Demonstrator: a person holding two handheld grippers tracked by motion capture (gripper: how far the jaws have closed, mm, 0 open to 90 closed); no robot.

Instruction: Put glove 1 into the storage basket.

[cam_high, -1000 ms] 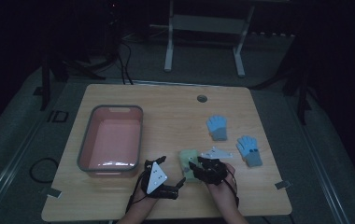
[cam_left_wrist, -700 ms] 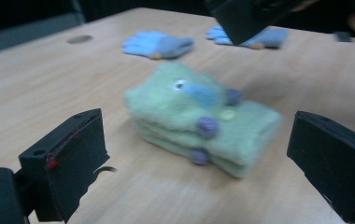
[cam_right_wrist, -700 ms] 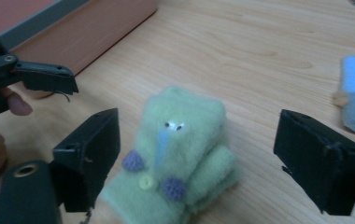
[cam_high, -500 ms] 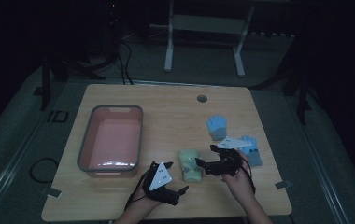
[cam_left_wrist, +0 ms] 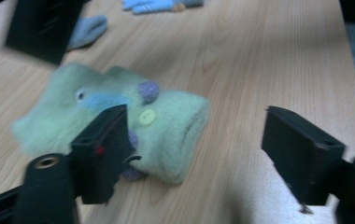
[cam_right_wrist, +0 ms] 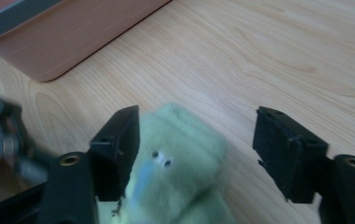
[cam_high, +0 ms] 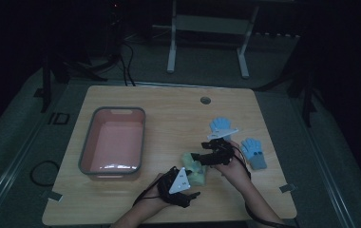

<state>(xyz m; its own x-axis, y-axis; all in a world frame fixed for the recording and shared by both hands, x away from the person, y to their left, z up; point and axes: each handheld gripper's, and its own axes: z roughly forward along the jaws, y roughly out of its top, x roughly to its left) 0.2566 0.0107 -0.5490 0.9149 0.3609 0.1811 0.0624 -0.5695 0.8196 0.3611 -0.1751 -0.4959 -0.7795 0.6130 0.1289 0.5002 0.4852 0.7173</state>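
Note:
A green felt glove [cam_high: 194, 172] with buttons lies flat on the wooden table near its front edge. My left gripper [cam_high: 186, 184] is just in front of it. In the left gripper view the glove [cam_left_wrist: 175, 116] lies ahead of my left gripper [cam_left_wrist: 189, 135]; the jaws have just been closing, and neither pad presses on it. My right gripper [cam_high: 201, 157] points at the glove from the right. In the right gripper view the glove's end [cam_right_wrist: 180, 158] sits inside my right gripper [cam_right_wrist: 196, 135]; its jaws have just been closing, with a gap at the right pad.
A pink bin [cam_high: 117, 110] with a grey rim stands at the left, its wall [cam_right_wrist: 73, 37] close beyond the glove. Two blue gloves [cam_high: 220, 124] [cam_high: 254, 153] lie at the right. A round hole [cam_high: 205, 100] marks the table's far side.
My left gripper has slid right, up to the green glove. My right gripper has swung out to the right and farther up the table. The glove has stayed put.

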